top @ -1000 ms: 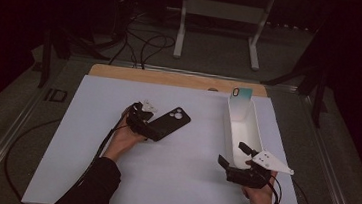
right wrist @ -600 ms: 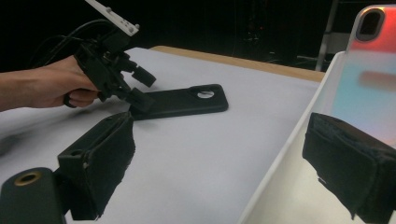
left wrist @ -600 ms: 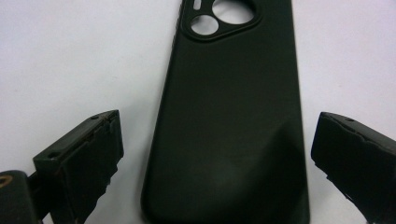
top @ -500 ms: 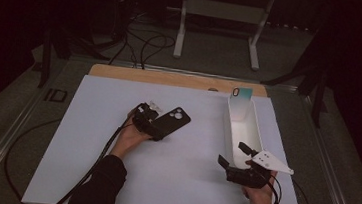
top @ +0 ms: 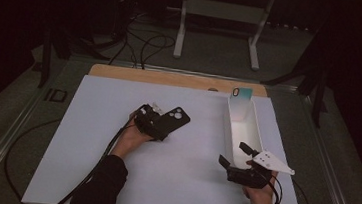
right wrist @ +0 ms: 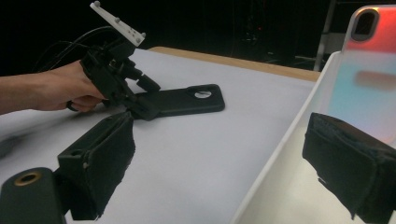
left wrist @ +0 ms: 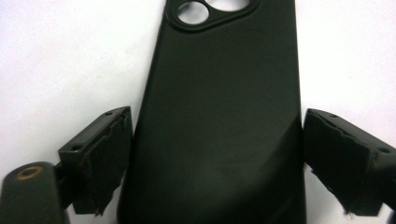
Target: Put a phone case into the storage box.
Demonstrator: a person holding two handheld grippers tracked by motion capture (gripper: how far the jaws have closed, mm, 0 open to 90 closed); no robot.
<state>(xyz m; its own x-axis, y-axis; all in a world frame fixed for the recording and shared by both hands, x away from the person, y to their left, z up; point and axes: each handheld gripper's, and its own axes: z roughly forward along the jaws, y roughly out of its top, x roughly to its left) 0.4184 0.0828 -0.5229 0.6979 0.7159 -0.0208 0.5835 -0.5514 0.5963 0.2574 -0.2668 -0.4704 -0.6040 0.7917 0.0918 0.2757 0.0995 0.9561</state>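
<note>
A black phone case lies flat on the white table, camera cutout at its far end. My left gripper sits at its near end. In the left gripper view the case fills the space between the jaws, which stand open on either side with thin gaps. My right gripper hovers open at the near end of a long white tray, one jaw over the tray's wall, nothing between its fingers. In the right gripper view the left gripper and the case show farther off.
A phone with an iridescent back leans upright at the tray's far end, also visible close by as phone. A wooden strip borders the table's far edge. Cables trail off both grippers toward the near edge.
My left gripper has slid forward and right until its jaws straddle the case's near end. The right gripper has stayed put.
</note>
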